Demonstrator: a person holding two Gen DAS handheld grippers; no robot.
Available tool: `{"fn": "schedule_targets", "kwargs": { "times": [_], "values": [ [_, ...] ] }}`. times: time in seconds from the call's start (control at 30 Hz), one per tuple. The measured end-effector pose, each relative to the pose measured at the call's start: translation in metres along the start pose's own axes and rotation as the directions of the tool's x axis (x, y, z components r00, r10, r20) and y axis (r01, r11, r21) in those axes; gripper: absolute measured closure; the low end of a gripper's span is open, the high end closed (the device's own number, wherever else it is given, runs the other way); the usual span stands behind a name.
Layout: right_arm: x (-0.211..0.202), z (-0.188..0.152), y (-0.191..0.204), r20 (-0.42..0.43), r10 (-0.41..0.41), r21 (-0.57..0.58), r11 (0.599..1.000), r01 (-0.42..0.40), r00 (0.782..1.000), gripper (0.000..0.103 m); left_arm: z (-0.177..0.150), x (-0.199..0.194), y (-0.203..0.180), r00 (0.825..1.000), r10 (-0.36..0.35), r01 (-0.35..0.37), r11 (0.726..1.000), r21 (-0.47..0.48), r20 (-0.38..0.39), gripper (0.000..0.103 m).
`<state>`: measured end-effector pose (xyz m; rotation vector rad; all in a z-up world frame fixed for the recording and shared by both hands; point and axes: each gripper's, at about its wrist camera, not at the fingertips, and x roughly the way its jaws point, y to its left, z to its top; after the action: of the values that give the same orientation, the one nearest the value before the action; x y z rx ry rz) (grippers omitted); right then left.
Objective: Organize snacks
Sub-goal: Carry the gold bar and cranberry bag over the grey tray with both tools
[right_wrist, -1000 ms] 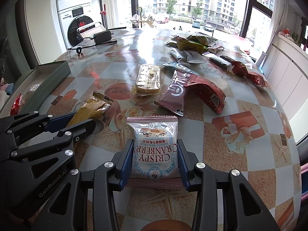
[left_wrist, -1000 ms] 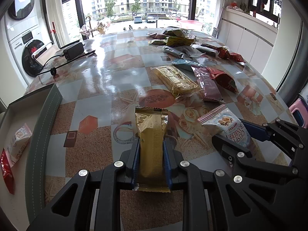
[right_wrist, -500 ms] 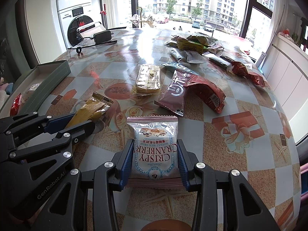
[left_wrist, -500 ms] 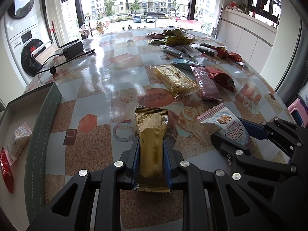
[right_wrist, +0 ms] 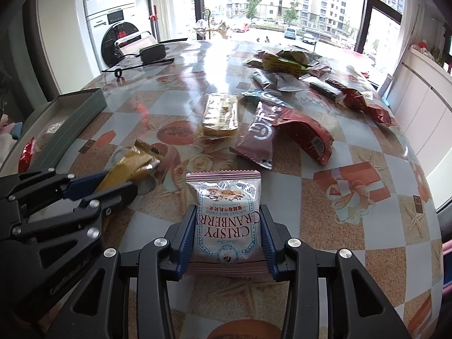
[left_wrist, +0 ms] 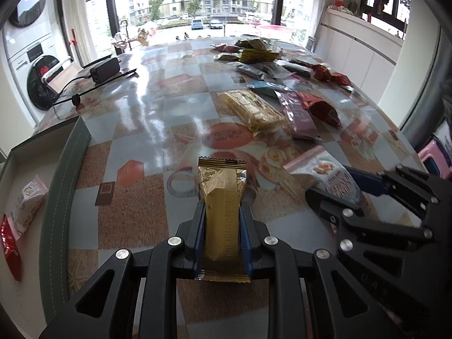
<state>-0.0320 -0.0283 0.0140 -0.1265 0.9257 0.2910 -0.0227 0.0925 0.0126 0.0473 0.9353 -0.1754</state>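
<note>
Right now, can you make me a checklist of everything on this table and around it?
Surface: table with a glossy patterned cloth of squares, roses and gift boxes.
Job's things: gold wafer packet and cranberry crisp packet, each held in jaws; green tray at the left edge holding a small white packet and a red packet.
Clutter: yellow biscuit pack, maroon packet, red packet and a pile of snacks farther back.
Grippers: left gripper shut on the wafer; right gripper shut on the cranberry packet.
Cables: black power adapter with its cord on the table's far left.
Surroundings: washing machine, big windows, white cabinets.
</note>
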Motion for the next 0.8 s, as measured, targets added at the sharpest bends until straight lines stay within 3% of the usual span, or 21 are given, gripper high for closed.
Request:
{"fn": "schedule_targets", "kwargs": {
  "times": [0.17, 0.33, 0.53, 0.8],
  "values": [
    [-0.01, 0.002, 0.008, 0.022, 0.03, 0.002, 1.0, -0.03, 0.999, 0.06, -0.008, -0.034, 0.013, 0.999, -0.025, 0.026, 1.0, -0.018, 0.044, 0.079],
    [-0.026, 0.014, 0.02, 0.053, 0.114, 0.022, 0.993, -0.115, 0.992, 0.06, -0.008, -0.074, 0.041, 0.994, -0.036, 0.044, 0.996, -0.078, 0.104, 0.079],
    [-0.046, 0.031, 0.054, 0.071, 0.252, -0.028, 0.968, -0.251, 0.965, 0.06, -0.013, -0.115, 0.103, 0.986, -0.047, 0.08, 0.975, -0.205, 0.161, 0.079],
    [-0.044, 0.057, 0.14, 0.006, 0.389, -0.201, 0.903, -0.38, 0.921, 0.06, -0.035, -0.128, 0.187, 0.991, 0.088, -0.048, 0.937, -0.346, 0.1, 0.079]
  ]
}}
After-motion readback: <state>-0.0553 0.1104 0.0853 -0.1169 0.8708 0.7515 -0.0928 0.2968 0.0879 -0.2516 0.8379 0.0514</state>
